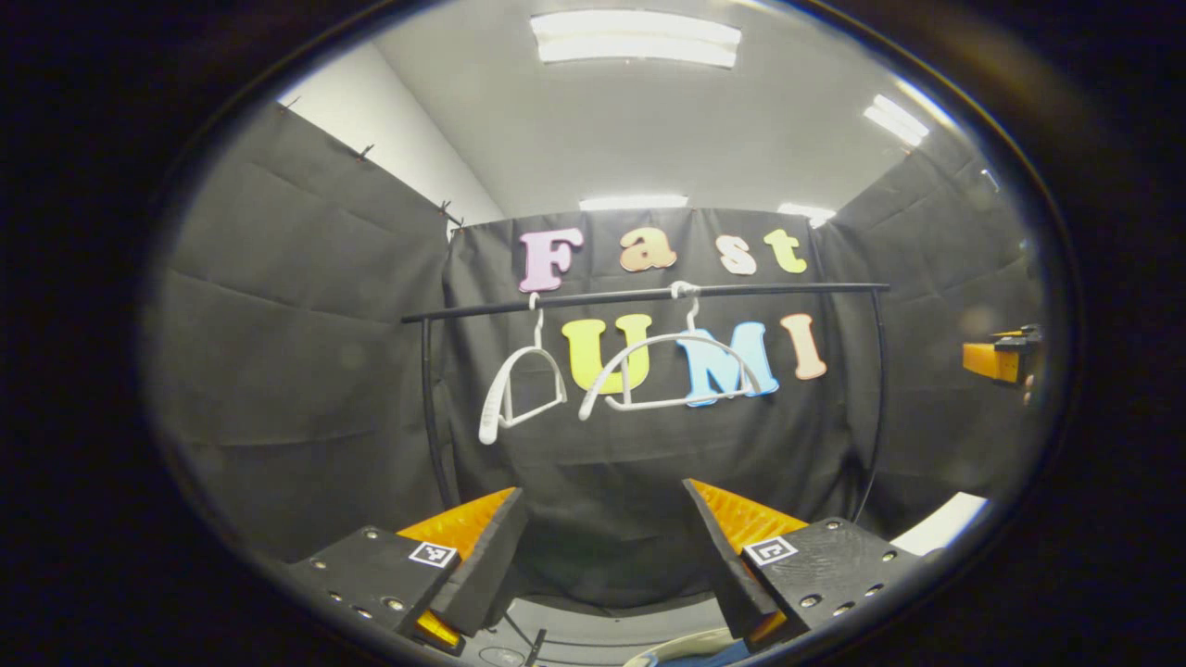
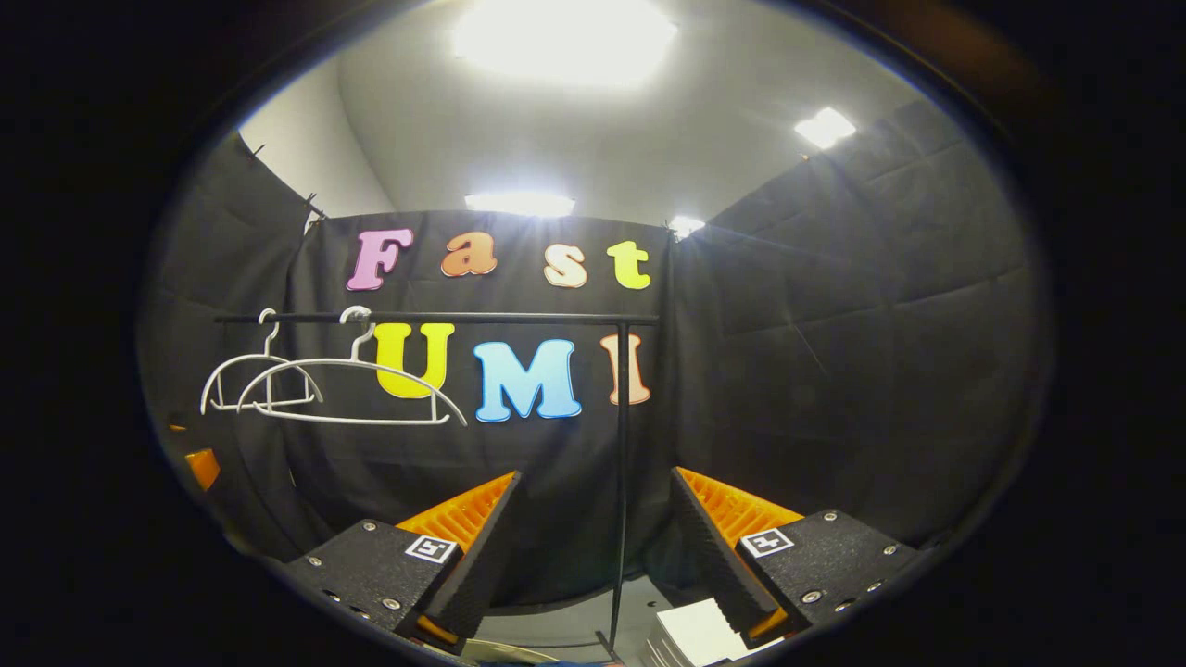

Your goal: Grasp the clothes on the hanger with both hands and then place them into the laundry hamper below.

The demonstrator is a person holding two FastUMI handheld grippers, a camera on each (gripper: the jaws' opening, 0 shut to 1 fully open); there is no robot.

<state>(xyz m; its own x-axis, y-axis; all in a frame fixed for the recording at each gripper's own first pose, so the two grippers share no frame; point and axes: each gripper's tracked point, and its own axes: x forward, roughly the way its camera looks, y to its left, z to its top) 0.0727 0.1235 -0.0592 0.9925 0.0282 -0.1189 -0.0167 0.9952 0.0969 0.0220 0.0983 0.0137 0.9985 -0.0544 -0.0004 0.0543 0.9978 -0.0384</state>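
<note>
Both grippers, left [image 1: 607, 547] and right [image 2: 593, 547], hang spread and empty facing two bare hangers [image 1: 672, 371] on the rail [image 1: 649, 296], apparently finished unloading.

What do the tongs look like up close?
Each pair, the left tongs and the right tongs, has two wedge-shaped fingers with ribbed inner faces. Behind them sit flat black blocks with small screws and a square black-and-white marker sticker on each.

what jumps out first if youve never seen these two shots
Two bare white hangers hang from the black clothes rail straight ahead, with no garment on them. Low in each view an open gripper frames the scene: the left gripper and the right gripper, nothing between their fingers. Bright ceiling lights glare overhead.
</note>
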